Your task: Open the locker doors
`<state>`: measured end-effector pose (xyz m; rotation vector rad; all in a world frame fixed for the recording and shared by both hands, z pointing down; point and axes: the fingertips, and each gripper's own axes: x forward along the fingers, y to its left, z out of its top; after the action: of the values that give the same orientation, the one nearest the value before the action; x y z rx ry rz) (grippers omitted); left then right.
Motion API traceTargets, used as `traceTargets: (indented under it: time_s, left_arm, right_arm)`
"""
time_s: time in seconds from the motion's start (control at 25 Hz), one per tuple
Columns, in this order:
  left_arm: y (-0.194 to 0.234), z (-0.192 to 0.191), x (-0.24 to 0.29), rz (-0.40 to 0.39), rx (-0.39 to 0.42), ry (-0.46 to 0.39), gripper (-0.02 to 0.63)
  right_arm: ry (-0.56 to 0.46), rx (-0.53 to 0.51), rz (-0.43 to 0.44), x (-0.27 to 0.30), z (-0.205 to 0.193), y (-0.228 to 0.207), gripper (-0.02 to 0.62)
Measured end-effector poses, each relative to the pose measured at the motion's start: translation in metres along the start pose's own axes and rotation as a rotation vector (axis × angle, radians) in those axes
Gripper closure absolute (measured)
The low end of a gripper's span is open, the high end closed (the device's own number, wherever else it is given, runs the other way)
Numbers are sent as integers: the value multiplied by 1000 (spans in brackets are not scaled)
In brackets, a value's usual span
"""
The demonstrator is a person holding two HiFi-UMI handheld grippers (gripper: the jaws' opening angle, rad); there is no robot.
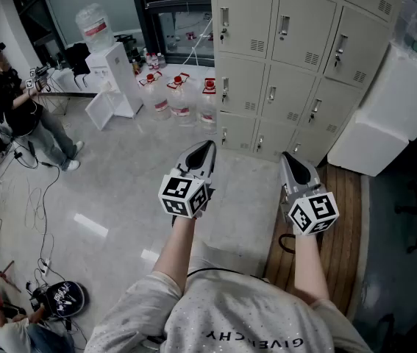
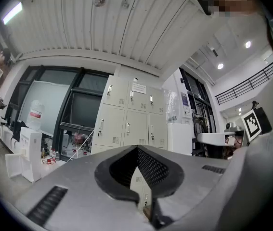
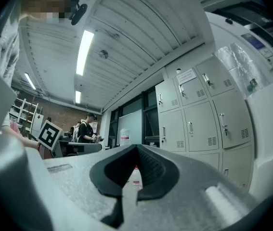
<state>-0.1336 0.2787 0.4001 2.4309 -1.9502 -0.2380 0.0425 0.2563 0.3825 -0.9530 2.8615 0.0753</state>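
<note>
A bank of beige lockers (image 1: 296, 57) stands ahead, several rows in three columns, every visible door closed with a small metal handle. Both grippers hover over the floor a stride in front of the lowest row, pointing at it and touching nothing. My left gripper (image 1: 207, 145) is shut and empty; the lockers (image 2: 129, 119) appear beyond its meeting tips (image 2: 137, 148). A little to the right, my right gripper (image 1: 287, 155) is also shut and empty, with the lockers (image 3: 199, 114) off to the right of its tips (image 3: 136, 147).
A white box-like unit (image 1: 392, 116) stands against the lockers' right side, above a wooden platform (image 1: 340, 226). Water bottles (image 1: 180, 98) and a white dispenser (image 1: 109, 65) sit left of the lockers. A person (image 1: 17, 109) stands far left; cables (image 1: 39, 212) trail over the floor.
</note>
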Motion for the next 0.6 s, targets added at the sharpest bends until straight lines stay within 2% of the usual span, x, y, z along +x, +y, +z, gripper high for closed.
traceTargets:
  time_s: [0.32,0.6]
  left_arm:
    - [64,-19,29,-20,-18,12,607]
    - [171,-11,70,-33,-30,33,607]
  right_arm:
    - [2,21,-17,76,-30,3,600]
    - [7,56,-44,185,-48,11,600]
